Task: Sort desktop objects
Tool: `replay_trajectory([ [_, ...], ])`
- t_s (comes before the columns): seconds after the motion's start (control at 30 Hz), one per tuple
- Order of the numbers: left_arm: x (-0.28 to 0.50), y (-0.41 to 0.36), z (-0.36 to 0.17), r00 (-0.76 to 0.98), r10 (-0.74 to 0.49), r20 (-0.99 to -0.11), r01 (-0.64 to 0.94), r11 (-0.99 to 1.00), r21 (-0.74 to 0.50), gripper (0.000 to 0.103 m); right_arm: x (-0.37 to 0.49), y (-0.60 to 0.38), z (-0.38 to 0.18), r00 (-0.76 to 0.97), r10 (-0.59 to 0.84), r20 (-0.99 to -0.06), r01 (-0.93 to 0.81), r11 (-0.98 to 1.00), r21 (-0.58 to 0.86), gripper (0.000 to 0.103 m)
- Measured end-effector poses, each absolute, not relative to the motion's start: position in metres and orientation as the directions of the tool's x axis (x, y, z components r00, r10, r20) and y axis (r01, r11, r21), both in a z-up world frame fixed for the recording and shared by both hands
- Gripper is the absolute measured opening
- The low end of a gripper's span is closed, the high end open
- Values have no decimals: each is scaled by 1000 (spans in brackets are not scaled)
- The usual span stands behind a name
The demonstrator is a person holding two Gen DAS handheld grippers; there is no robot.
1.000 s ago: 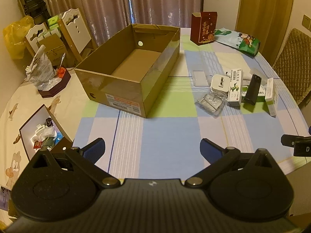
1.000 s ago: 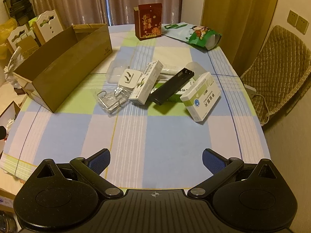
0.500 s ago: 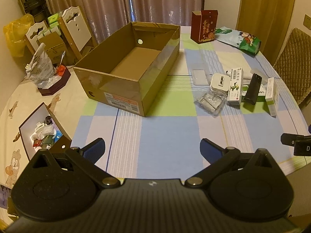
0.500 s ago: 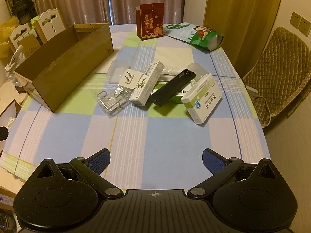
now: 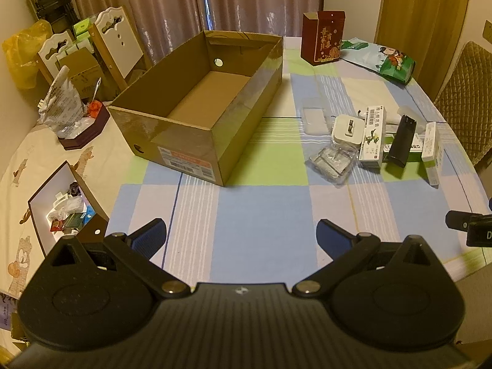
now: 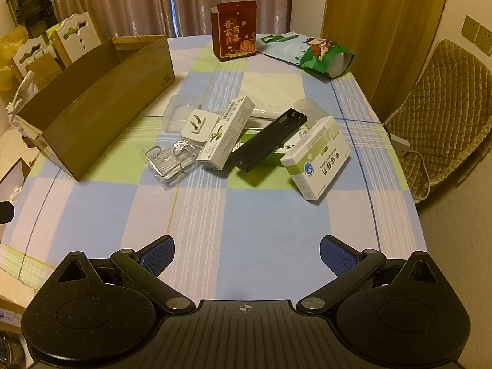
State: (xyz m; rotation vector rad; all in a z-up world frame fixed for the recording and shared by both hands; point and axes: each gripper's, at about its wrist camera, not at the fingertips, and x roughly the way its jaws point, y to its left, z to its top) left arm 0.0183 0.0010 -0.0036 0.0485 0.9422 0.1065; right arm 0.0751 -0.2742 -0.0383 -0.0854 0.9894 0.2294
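Note:
An open, empty cardboard box (image 5: pixel 203 104) (image 6: pixel 92 123) stands on the checked tablecloth at the left. Right of it lies a cluster: a clear packet of metal hooks (image 6: pixel 170 161), a white plug adapter (image 6: pixel 200 127), a long white carton (image 6: pixel 227 132), a black bar-shaped device (image 6: pixel 269 138), a white and green medicine box (image 6: pixel 316 156) and a clear plastic tray (image 6: pixel 181 112). The cluster also shows in the left wrist view (image 5: pixel 375 141). My left gripper (image 5: pixel 241 236) and right gripper (image 6: pixel 246 252) are both open and empty, above the table's near edge.
A red gift box (image 6: pixel 235 30) and a green snack bag (image 6: pixel 310 53) sit at the far end. A quilted chair (image 6: pixel 439 107) stands right of the table. Left of it are a trinket tray (image 5: pixel 83 129), an open small box (image 5: pixel 64 206) and chairs (image 5: pixel 117 46).
Both grippers have drifted slightly; the views shifted a little. Nothing on the table has moved and both grippers stay open.

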Motion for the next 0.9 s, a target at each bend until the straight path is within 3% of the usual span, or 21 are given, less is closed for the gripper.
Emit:
replay_trajectory([
  [0.9, 96, -48, -36, 558, 37, -829, 29, 997, 64, 103, 153, -368, -63, 479, 195, -856, -81, 981, 179, 103],
])
